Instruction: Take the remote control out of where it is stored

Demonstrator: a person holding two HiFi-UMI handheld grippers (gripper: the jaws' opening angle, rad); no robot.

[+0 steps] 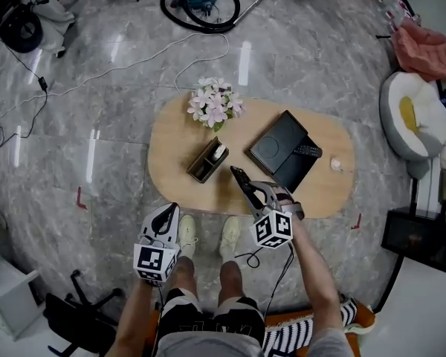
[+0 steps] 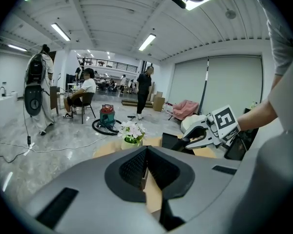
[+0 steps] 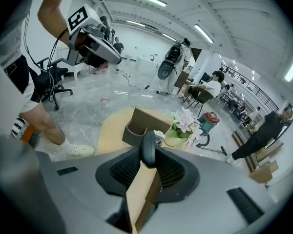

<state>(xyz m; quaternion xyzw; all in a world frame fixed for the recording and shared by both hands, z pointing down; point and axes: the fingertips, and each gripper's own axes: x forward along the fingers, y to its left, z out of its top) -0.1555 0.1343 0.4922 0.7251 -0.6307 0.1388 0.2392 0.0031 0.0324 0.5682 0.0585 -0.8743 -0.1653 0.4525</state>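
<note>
Right gripper (image 1: 238, 177) hangs over the near edge of the oval wooden surface (image 1: 171, 147), jaws clamped on a dark, slim remote control (image 3: 147, 150), whose rounded end stands up between the pads. The remote is out of the brown holder (image 1: 206, 162), which sits just left of the gripper near the middle of the surface, with a white item (image 1: 219, 152) in it. Left gripper (image 1: 169, 210) hovers off the near edge, over the floor, jaws closed on nothing. Flowers (image 1: 214, 103) stand at the far edge, and a black box (image 1: 279, 147) lies toward the right end.
</note>
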